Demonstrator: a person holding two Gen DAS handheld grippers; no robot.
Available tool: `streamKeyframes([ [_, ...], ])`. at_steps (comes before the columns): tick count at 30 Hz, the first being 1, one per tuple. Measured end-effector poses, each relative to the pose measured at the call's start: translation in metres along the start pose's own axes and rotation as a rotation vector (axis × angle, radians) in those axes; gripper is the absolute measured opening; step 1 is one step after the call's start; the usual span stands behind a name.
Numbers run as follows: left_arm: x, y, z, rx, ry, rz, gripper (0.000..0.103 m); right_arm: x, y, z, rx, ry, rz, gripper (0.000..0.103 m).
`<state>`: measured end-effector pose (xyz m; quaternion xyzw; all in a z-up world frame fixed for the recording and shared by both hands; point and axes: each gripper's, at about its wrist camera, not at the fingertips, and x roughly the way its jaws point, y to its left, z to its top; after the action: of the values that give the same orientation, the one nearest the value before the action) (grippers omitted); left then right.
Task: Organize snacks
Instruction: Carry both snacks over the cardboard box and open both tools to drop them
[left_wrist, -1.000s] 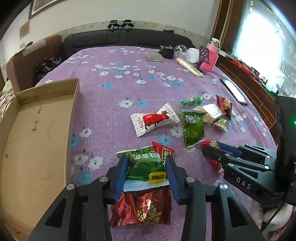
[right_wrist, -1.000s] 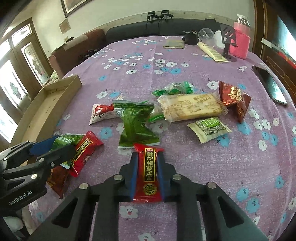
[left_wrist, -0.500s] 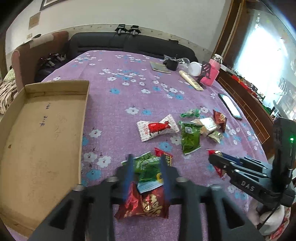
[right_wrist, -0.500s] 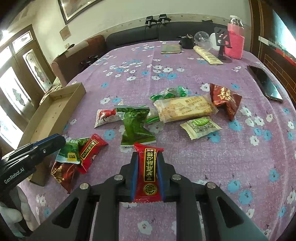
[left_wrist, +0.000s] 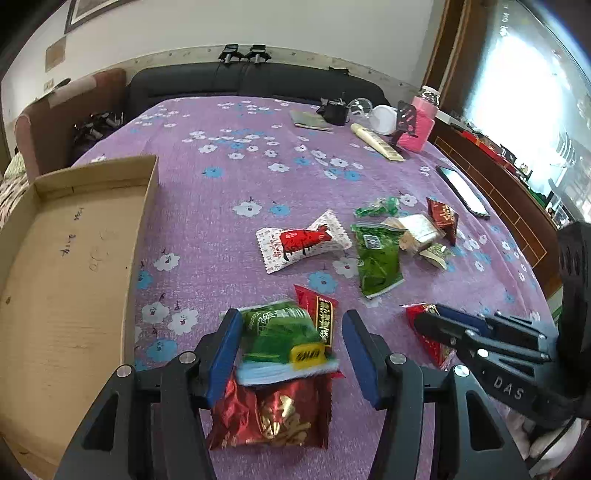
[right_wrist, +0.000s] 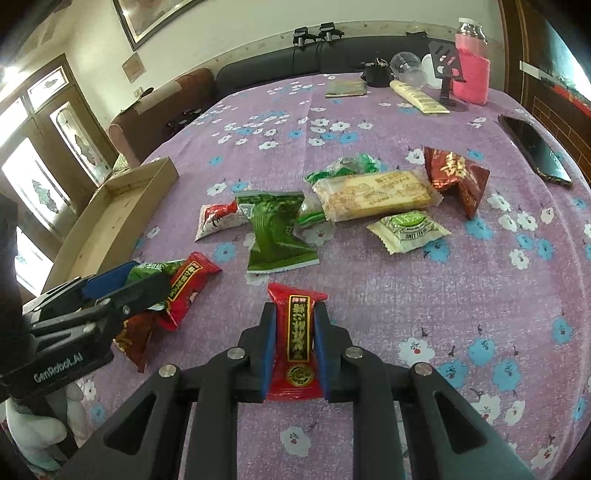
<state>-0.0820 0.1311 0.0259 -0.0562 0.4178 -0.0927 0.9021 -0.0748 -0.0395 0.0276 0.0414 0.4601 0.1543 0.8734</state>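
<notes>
Opening wider, left gripper (left_wrist: 291, 347) frees the green packet (left_wrist: 280, 334) beside the cardboard tray (left_wrist: 74, 258); right gripper (right_wrist: 294, 334) clamps a red packet (right_wrist: 297, 332).

Cream walls (right_wrist: 229, 33) meet a pale trim strip behind a long black sofa (left_wrist: 236, 83) along the far side. A brown armchair (right_wrist: 166, 99) stands at its left end. A framed picture (right_wrist: 155, 16) hangs on the wall — only its lower corner shows. Wooden doors with frosted patterned glass panes (right_wrist: 44, 155) let in daylight on the left. On the right, dark wood panelling (left_wrist: 495, 192) runs beneath a bright window (left_wrist: 517, 74) — glare washes out the view beyond.
</notes>
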Motion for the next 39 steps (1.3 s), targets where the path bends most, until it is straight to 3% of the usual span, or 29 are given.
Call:
streamKeyframes([
  [10,0.005,0.004,0.002,-0.022,-0.008,-0.036,0.051,0.004,0.009,-0.002,-0.055,0.001,-0.032,0.025],
  [12,0.002,0.007,0.003,-0.042,-0.02,-0.052,0.051,0.005,0.008,-0.002,-0.056,0.002,-0.033,0.017],
  [14,-0.002,0.007,0.004,-0.04,-0.027,-0.051,0.051,0.005,0.008,-0.002,-0.057,0.003,-0.022,0.017],
  [23,-0.04,0.018,0.006,-0.089,-0.115,-0.086,0.051,-0.015,0.014,0.0,-0.056,-0.045,0.022,0.017],
  [32,-0.088,0.073,-0.002,-0.201,-0.212,-0.006,0.051,-0.027,0.054,0.01,-0.119,-0.056,0.085,0.017],
  [39,-0.108,0.127,-0.016,-0.296,-0.246,0.079,0.051,-0.018,0.113,0.026,-0.175,-0.029,0.181,0.018],
])
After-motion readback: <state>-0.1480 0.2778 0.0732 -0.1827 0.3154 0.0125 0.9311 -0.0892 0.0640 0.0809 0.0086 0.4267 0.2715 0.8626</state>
